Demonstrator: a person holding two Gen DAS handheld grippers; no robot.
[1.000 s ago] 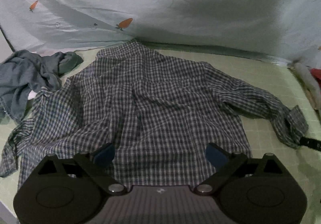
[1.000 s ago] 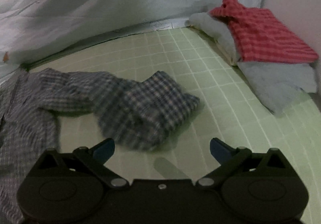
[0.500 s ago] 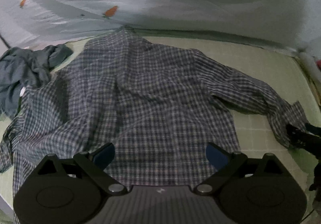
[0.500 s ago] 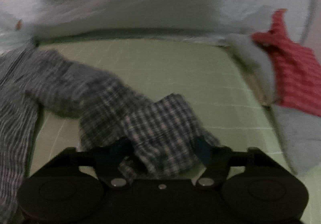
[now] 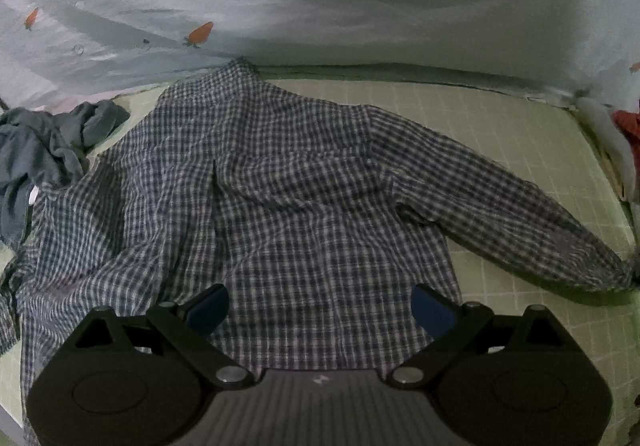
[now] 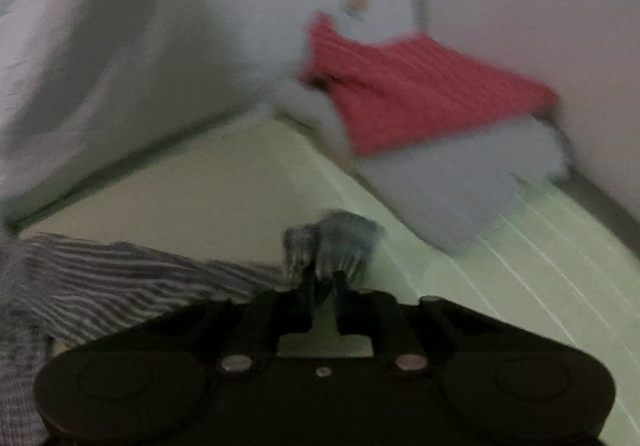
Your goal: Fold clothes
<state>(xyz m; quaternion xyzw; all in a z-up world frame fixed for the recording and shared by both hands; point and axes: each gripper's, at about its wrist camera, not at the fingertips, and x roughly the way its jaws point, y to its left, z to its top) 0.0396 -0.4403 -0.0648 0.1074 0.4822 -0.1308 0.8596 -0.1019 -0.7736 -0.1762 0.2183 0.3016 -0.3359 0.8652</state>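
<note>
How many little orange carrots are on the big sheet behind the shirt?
2 clear ones in the left wrist view: one carrot at the sheet's far left, another carrot just above the checked shirt's collar. More may hide in folds or at the edges.

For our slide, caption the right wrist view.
Right gripper, jaws just closing, pinches the plaid shirt's cuff on the green mat.

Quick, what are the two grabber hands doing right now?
Left gripper: open, holding nothing, above the checked shirt.
Right gripper: jaws just closed, pinching the shirt's sleeve cuff.
</note>
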